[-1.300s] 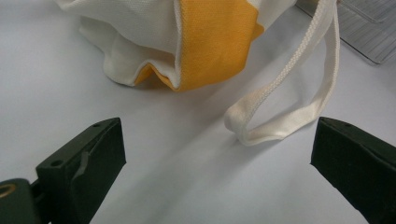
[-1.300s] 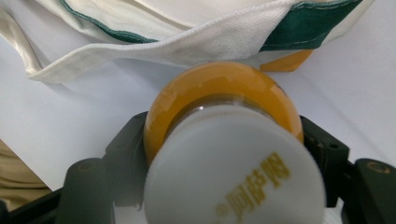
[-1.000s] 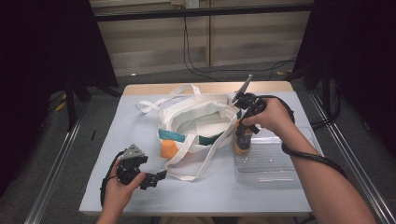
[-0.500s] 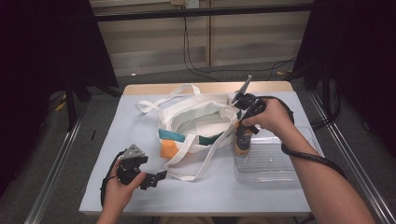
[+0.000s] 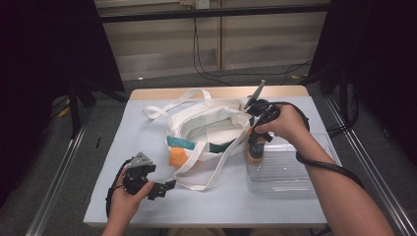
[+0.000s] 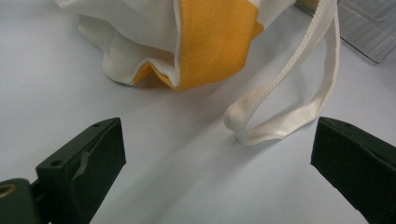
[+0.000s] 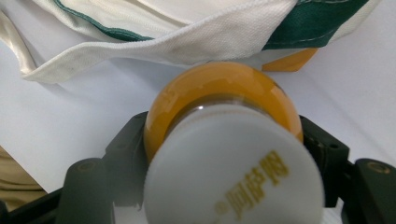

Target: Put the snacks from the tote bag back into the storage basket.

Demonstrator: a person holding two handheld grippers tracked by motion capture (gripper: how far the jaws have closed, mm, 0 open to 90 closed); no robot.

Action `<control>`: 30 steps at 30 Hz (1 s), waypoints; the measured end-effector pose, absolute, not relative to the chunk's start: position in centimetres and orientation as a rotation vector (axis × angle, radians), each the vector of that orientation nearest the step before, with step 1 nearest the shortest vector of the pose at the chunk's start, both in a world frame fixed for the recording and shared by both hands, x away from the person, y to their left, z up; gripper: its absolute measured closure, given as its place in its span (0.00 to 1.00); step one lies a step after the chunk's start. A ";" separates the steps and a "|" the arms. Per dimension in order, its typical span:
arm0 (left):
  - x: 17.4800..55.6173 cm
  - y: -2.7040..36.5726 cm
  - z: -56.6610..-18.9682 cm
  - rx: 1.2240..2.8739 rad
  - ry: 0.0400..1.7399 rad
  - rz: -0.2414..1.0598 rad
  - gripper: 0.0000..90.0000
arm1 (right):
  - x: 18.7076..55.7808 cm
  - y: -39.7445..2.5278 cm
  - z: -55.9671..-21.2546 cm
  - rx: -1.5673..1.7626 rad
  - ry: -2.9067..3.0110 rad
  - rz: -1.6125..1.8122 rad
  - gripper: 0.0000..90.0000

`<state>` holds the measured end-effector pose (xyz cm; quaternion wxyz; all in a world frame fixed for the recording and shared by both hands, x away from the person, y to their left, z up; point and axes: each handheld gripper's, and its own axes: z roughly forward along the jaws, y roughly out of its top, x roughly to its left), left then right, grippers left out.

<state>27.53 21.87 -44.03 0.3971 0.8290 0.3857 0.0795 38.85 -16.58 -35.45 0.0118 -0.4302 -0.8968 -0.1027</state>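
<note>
A white tote bag (image 5: 206, 129) with green and orange patches lies open at the table's middle. My right gripper (image 5: 255, 141) points down just right of the bag, shut on an orange bottle (image 5: 254, 152) with a white cap. The bottle stands at the left edge of a clear plastic tray (image 5: 287, 172). In the right gripper view the bottle (image 7: 219, 98) sits between both jaws of the right gripper (image 7: 222, 140), cap toward the camera, bag cloth (image 7: 187, 42) beyond. My left gripper (image 5: 164, 188) rests open at the front left. The left gripper (image 6: 217, 163) faces the bag's strap loop (image 6: 285, 112) and orange patch (image 6: 215, 42).
Long white bag handles (image 5: 167, 105) trail toward the back left and the front of the pale table (image 5: 236, 206). The tray's corner (image 6: 369, 28) lies far right in the left gripper view. Metal rails (image 5: 54, 191) run along both table sides.
</note>
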 end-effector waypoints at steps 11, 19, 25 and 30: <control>27.5 21.8 -44.0 2.100 0.979 0.205 0.03 | 38.9 -16.7 -35.5 -1.344 -2.795 -0.330 0.34; 27.5 21.8 -44.1 2.099 0.978 0.202 0.03 | 38.8 -16.8 -35.6 -1.355 -2.787 -0.356 0.34; 27.5 21.7 -44.0 2.105 0.972 0.196 0.03 | 38.7 -17.0 -35.6 -1.366 -2.782 -0.354 0.33; 27.5 21.6 -44.0 2.108 0.969 0.198 0.03 | 38.6 -17.1 -35.7 -1.354 -2.787 -0.374 0.33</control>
